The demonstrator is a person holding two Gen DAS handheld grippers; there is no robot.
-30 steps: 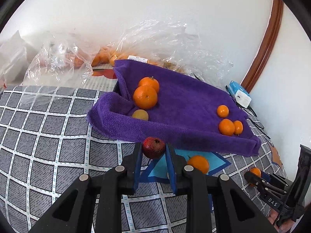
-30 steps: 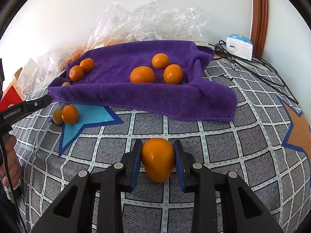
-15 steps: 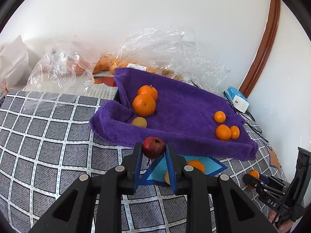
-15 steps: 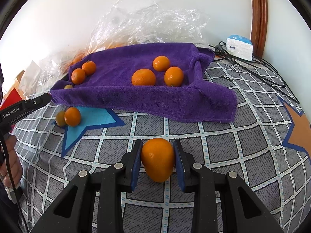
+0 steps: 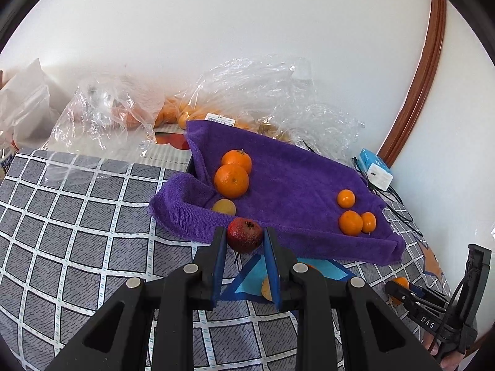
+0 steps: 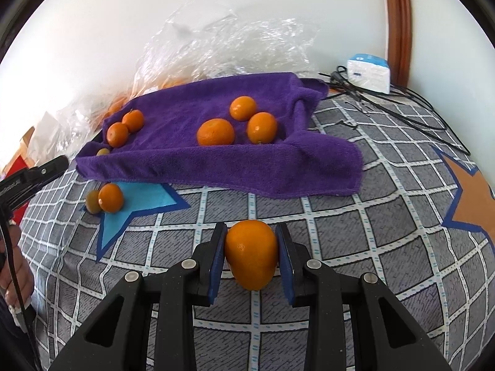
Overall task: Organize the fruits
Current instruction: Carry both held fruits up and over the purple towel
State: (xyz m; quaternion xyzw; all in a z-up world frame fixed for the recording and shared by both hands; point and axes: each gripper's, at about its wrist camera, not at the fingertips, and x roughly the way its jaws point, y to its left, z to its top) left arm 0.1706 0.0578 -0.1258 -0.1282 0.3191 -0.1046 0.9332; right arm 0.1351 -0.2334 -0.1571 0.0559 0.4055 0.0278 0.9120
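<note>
My left gripper (image 5: 244, 238) is shut on a small dark red fruit (image 5: 244, 235), held just in front of the purple towel's near edge (image 5: 278, 241). My right gripper (image 6: 251, 247) is shut on an orange (image 6: 251, 253) above the checked cloth, a short way before the purple towel (image 6: 216, 167). On the towel lie two oranges (image 5: 231, 181) and a small yellow fruit (image 5: 223, 207) at its left, and three small oranges (image 5: 350, 222) at its right. An orange (image 6: 110, 198) and a greenish fruit (image 6: 92, 201) rest on the blue star patch.
Crinkled clear plastic bags (image 5: 272, 92) holding more oranges lie against the wall behind the towel. A white and blue box (image 6: 368, 72) with black cables (image 6: 402, 108) sits at the far right. A hand (image 6: 14, 278) holds the other gripper at the left edge.
The left wrist view has tilted a little, so the towel sits lower in it; the red fruit stays gripped. The right gripper and its orange have not moved.
</note>
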